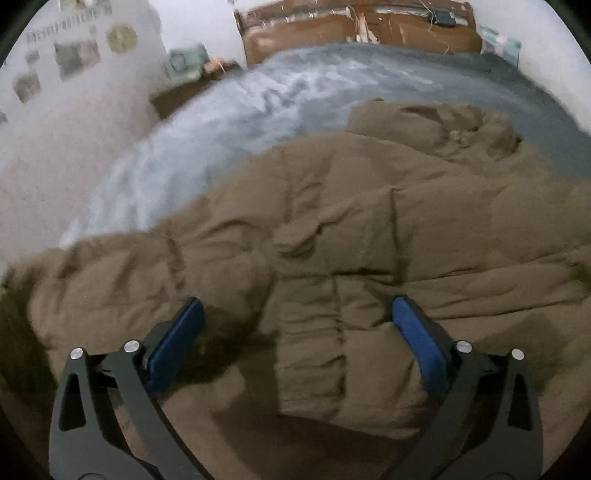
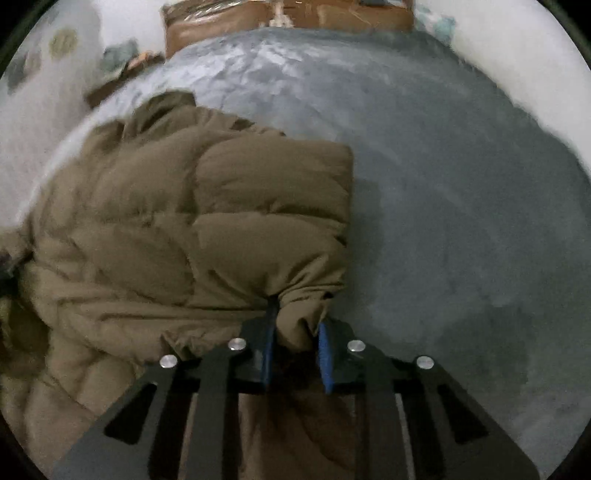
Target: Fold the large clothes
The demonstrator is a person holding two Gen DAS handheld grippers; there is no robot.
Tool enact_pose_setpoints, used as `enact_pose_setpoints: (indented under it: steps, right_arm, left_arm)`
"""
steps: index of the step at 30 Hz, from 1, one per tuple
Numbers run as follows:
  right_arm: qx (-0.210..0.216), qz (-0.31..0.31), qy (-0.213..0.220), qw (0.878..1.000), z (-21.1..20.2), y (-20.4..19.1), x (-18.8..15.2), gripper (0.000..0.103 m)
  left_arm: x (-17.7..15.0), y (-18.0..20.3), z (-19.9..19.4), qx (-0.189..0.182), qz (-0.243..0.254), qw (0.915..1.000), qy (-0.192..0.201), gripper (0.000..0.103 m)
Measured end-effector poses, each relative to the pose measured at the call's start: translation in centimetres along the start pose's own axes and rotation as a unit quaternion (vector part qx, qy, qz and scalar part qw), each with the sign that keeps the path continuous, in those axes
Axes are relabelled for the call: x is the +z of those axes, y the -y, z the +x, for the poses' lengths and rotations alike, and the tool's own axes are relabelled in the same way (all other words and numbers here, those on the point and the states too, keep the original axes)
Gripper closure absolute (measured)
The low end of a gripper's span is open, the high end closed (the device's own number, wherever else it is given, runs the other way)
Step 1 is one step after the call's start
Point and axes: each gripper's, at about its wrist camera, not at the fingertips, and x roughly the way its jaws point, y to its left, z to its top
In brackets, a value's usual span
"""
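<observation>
A large brown padded jacket [image 1: 351,221] lies spread on a bed with a grey-blue cover [image 1: 229,110]. My left gripper [image 1: 295,314] is open, its blue pads wide apart just above the jacket's quilted middle, holding nothing. In the right wrist view the jacket [image 2: 184,221] fills the left half. My right gripper [image 2: 295,332] is shut on a bunched corner of the jacket, with fabric pinched between its blue pads [image 2: 325,350]. What lies under the jacket is hidden.
A brown wooden headboard [image 1: 362,33] stands at the far end of the bed. A small side table [image 1: 184,88] with objects sits at the far left by a white wall with pictures. Bare grey-blue cover [image 2: 461,203] lies right of the jacket.
</observation>
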Motion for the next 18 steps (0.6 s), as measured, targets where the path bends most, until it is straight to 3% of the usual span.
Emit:
enact_pose_setpoints:
  steps: [1, 3, 4, 5, 9, 14, 18]
  right_arm:
    - [-0.008, -0.007, -0.002, 1.000, 0.4, -0.6, -0.2, 0.074]
    - [-0.019, -0.019, 0.000, 1.000, 0.8, -1.3, -0.7, 0.048]
    - [-0.042, -0.015, 0.006, 0.999, 0.6, -1.3, -0.8, 0.025]
    - [-0.052, 0.002, 0.009, 0.999, 0.2, -0.9, -0.7, 0.019]
    - [0.007, 0.061, 0.003, 0.998, -2.6, 1.2, 0.1, 0.018]
    - [0.063, 0.128, 0.071, 0.987, -11.2, 1.5, 0.0, 0.008]
    - [0.085, 0.097, 0.104, 0.986, -17.8, -0.1, -1.0, 0.006]
  left_arm:
    - [-0.4, 0.3, 0.6, 0.010, 0.006, 0.9999, -0.007, 0.003]
    - [-0.7, 0.2, 1.5, 0.004, -0.002, 0.9997, -0.026, 0.003]
    - [-0.5, -0.1, 1.6, -0.001, -0.010, 0.9995, -0.030, 0.003]
    - [-0.4, -0.5, 1.5, -0.004, -0.012, 0.9995, -0.030, 0.003]
    - [-0.1, -2.6, -1.3, -0.013, 0.003, 0.9999, 0.002, 0.003]
    - [-0.8, -9.3, -8.2, -0.028, -0.017, 0.9982, 0.050, 0.003]
    - [-3.7, -15.0, -12.7, -0.034, -0.054, 0.9958, 0.066, 0.003]
